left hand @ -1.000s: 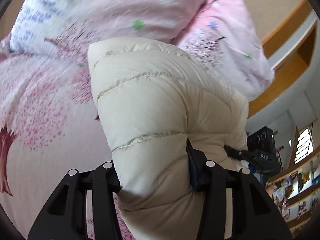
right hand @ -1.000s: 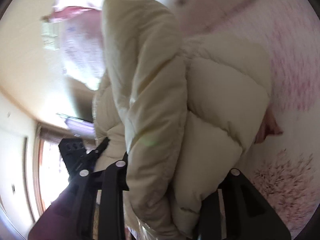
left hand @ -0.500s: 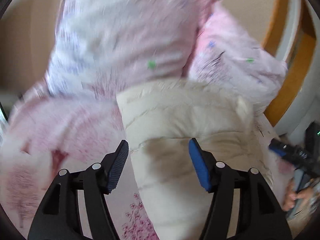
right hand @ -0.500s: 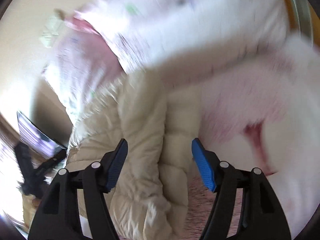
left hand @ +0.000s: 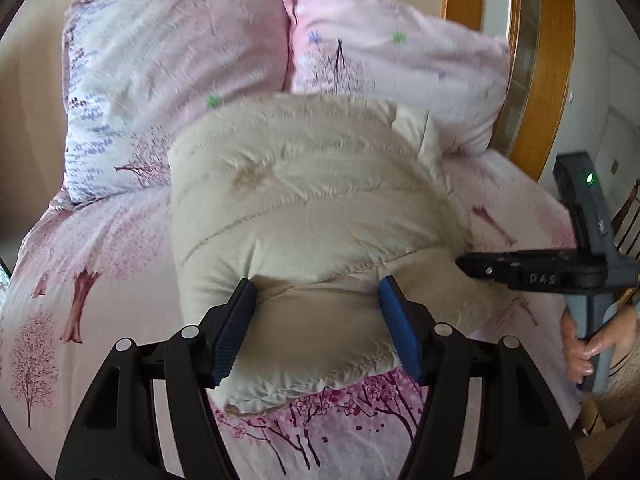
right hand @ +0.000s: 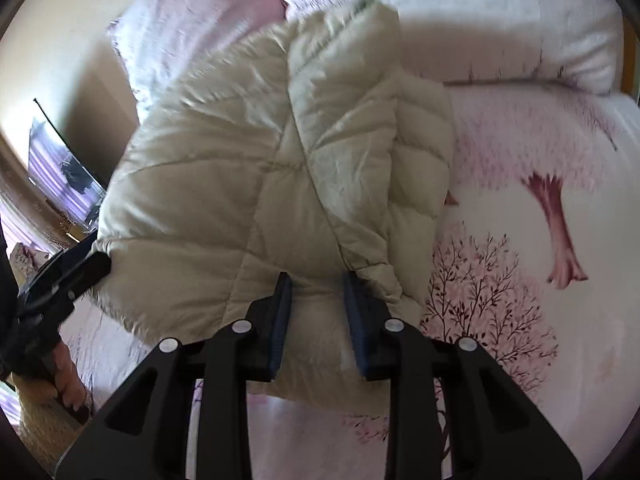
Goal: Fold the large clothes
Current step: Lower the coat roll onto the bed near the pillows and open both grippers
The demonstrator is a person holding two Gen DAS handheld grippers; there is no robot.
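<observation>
A cream puffer jacket (left hand: 312, 208) lies folded in a thick bundle on the pink bed, its far end against the pillows. My left gripper (left hand: 316, 284) hovers open over the jacket's near edge, and its blue pads (left hand: 400, 332) stand clear of the fabric. In the right wrist view the jacket (right hand: 240, 168) shows one quilted flap laid over the other. My right gripper (right hand: 316, 278) is above its near edge, jaws narrow and closing, with no fabric pinched between them. Each view shows the other gripper's black fingers (left hand: 520, 270) (right hand: 68, 276) at the jacket's side, held by a hand.
Two flowered pillows (left hand: 172, 64) (left hand: 392, 60) lean at the head of the bed. The sheet (left hand: 80, 264) carries a pink tree print. A wooden frame (left hand: 532, 80) stands right of the pillows. A dark screen (right hand: 60, 172) sits by the wall at the left.
A second ago both grippers held the jacket up, shut on it. Both have let go and drawn back, and the jacket now rests folded on the bed. The right jaws have narrowed since half a second ago.
</observation>
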